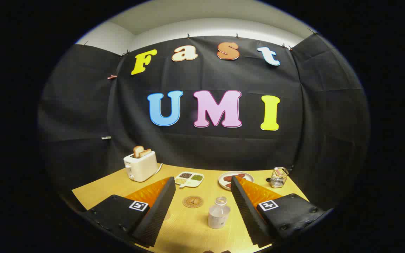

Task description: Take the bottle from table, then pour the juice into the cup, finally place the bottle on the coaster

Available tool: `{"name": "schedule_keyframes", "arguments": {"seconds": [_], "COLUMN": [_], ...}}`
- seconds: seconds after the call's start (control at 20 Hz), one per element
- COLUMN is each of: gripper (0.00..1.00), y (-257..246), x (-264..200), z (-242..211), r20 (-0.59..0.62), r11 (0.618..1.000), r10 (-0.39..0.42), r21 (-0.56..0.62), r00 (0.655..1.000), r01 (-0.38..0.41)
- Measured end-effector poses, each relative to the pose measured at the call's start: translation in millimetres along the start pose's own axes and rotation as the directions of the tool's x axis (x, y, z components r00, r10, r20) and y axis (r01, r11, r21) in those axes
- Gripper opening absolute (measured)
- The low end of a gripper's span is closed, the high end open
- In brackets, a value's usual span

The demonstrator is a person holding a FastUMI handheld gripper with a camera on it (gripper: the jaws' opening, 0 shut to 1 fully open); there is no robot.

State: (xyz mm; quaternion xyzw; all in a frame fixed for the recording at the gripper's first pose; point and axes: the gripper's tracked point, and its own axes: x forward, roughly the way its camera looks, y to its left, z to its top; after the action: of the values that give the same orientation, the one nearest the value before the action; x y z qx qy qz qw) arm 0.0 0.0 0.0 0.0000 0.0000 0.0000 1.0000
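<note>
Bottle point(219, 213) between spread tool point(202, 196) fingers, untouched

on the desk point(202, 239) there is one bottle point(218, 213), one round coaster point(192, 201), one toaster point(140, 167) with two slices of toast point(141, 151), one divided dish point(189, 178), one plate point(225, 180) and one wire basket point(279, 177); the gripper point(202, 191) has two fingers, jaws apart.

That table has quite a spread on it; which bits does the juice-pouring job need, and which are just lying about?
Belongs to the job:
- small clear plastic bottle, standing between the open gripper fingers
- round brown coaster, just beyond it

I cannot make out the cup.

Just lying about:
- white toaster with toast
- white divided dish of seeds
- white plate of reddish food
- small wire metal basket
</note>
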Motion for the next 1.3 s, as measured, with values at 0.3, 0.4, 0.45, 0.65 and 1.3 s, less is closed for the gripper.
{"name": "schedule_keyframes", "arguments": {"seconds": [0.3,0.4,0.45,0.65,1.3], "gripper": [0.97,0.97,0.97,0.97,0.97], "y": [-10,-9,-8,-2,3], "x": [-1,0,0,2,13], "z": [-2,1,4,6,-16], "r20": [-0.001,0.012,0.019,0.034,-0.017], "r11": [0.994,0.992,0.992,0.991,0.997], "r10": [-0.105,-0.122,-0.127,-0.130,-0.079], "r21": [0.019,-0.002,-0.008,-0.009,-0.009], "r00": [0.994,0.992,0.992,0.991,0.997], "r01": [0.105,0.122,0.127,0.130,0.079]}}
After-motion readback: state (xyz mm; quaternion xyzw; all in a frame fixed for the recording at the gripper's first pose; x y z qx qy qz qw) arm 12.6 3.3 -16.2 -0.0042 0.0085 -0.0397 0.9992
